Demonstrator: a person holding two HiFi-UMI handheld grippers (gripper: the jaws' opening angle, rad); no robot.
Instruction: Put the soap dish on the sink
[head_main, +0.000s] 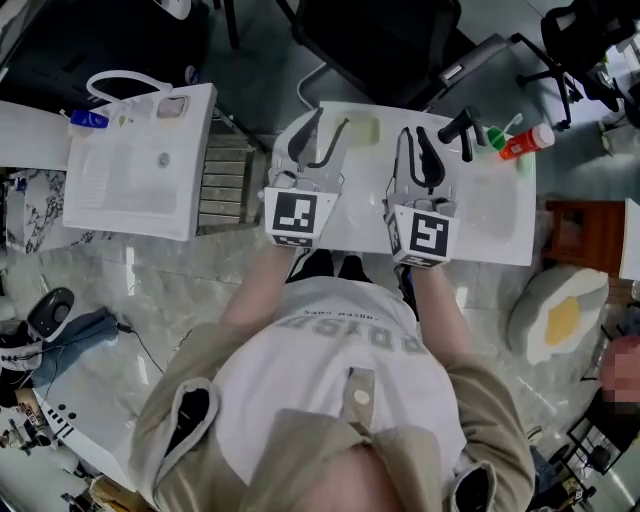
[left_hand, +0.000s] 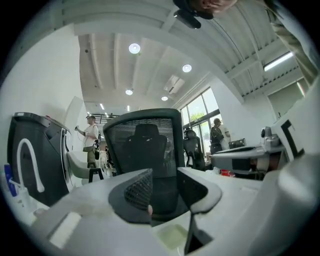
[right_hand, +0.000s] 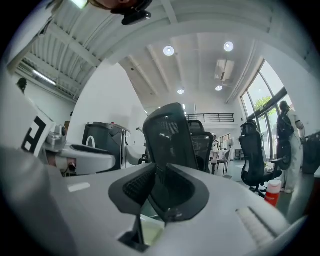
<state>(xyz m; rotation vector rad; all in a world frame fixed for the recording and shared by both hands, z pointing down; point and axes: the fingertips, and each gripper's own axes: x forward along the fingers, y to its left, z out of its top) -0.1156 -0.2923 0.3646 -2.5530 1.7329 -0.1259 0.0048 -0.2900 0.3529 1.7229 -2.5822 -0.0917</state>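
In the head view we hold both tools out level over a white sink (head_main: 362, 205). The soap dish (head_main: 362, 128) lies flat on the sink's far rim, at twelve o'clock from our chest. It is a small, pale yellow-green rectangle with rounded corners, and it looks faintly see-through against the white. The left hand-held gripper (head_main: 330, 125) has its tips just beside the dish, at the dish's nine o'clock. The right hand-held gripper (head_main: 412, 135) is at the dish's three o'clock. Neither touches the dish. A black tap (head_main: 460, 130) and a red bottle (head_main: 525, 140) stand farther along the rim at two o'clock, and a second sink (head_main: 130, 190) sits well apart at ten o'clock.

In the left gripper view, the left hand-held gripper (left_hand: 165, 192) has its jaws spread, with only a black mesh office chair (left_hand: 142, 145) showing through the gap. The soap dish (left_hand: 172, 235) shows at six o'clock, below the jaws and not between them, as a blurred greenish patch.

In the right gripper view, the right hand-held gripper (right_hand: 159, 192) has its jaws only a little apart, with nothing between them. The soap dish (right_hand: 150, 231) shows pale and glossy at six o'clock, beneath the jaws. The office chair (right_hand: 167, 135) rises behind them.
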